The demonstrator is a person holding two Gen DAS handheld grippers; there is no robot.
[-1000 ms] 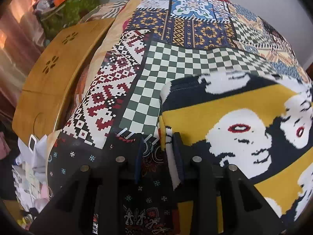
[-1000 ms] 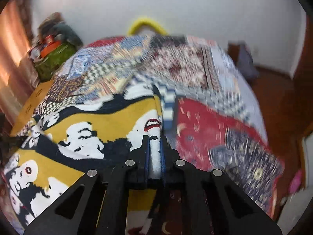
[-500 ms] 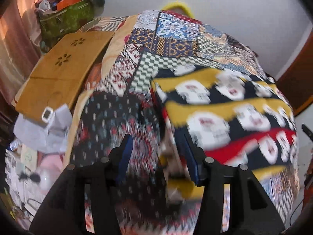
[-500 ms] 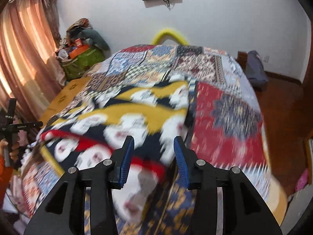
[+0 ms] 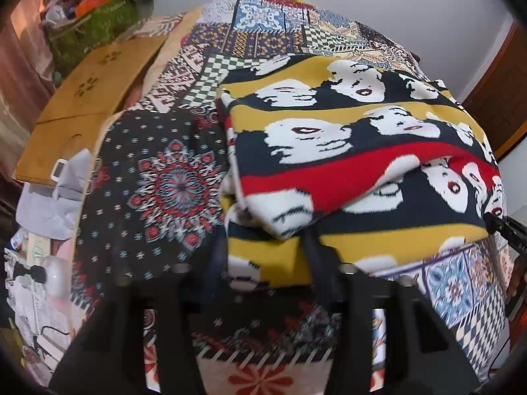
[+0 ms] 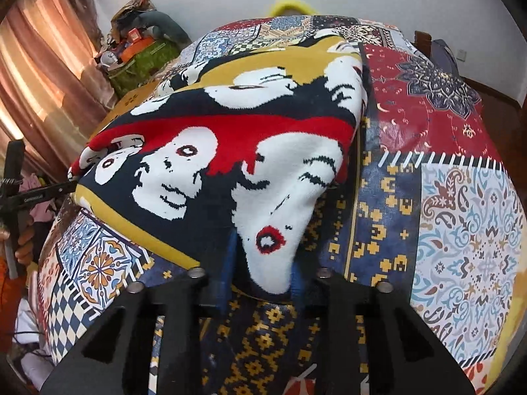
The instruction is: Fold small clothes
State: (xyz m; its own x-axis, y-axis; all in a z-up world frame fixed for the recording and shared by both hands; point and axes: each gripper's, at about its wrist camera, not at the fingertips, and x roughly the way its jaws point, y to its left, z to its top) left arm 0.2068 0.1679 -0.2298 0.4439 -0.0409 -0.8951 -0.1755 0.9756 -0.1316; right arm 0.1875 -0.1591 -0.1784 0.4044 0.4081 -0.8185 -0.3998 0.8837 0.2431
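— Left wrist view first: where does the knit garment (image 5: 329, 171) lie?

— On the patchwork bedspread (image 5: 171, 191), right of a dark panel with a red and blue medallion. It is doubled over – the layer with the red band sits on top of a yellow and black layer, and its printed white faces run in rows across it.

— And the left gripper (image 5: 265, 256)?

— Its jaws have just been closing. The near left corner of the garment, yellow with a white and black patch, fills the gap between them, and both pads seem to press on it. The gap is still fairly wide, since the cloth there is bunched thick.

— What does the right wrist view give?

— The right gripper (image 6: 263, 263) has also just been closing. A white tip of the garment (image 6: 214, 151), with a red mouth printed just above it, hangs between the blue pads and touches both, so it is clamped in a narrow gap.

— Anything around it?

— A wooden board (image 5: 82, 98) lies past the bedspread's left edge. At the left of the right wrist view, a hand (image 6: 24, 240) holds a black handle.
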